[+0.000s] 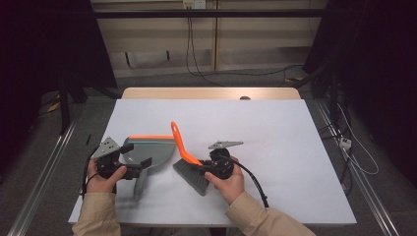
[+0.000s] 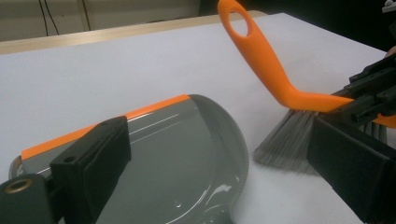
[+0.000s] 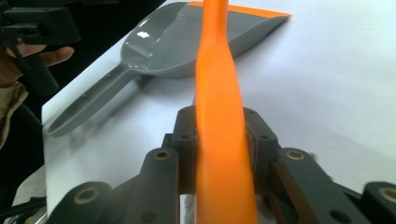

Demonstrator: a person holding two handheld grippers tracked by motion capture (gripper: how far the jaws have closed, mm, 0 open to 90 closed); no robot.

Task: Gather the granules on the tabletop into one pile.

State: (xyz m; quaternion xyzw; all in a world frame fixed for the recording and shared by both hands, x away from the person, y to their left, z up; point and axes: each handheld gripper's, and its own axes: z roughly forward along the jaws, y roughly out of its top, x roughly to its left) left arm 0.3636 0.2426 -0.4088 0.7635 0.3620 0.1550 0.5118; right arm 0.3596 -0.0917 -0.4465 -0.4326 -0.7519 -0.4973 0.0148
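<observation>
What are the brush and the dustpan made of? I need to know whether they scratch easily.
The brush: its orange handle looks like smooth moulded plastic with a soft sheen, and its grey bristles look synthetic, though that is unclear. The dustpan seems glossy grey hard plastic that mirrors the lights, and its orange front lip may be rubber or plastic.

A white-topped wooden table point(image 1: 275, 123) stands on grey floor point(image 1: 206, 78), pale panelled wall point(image 1: 255, 44) far behind, black cables point(image 1: 194, 54) hanging.
</observation>
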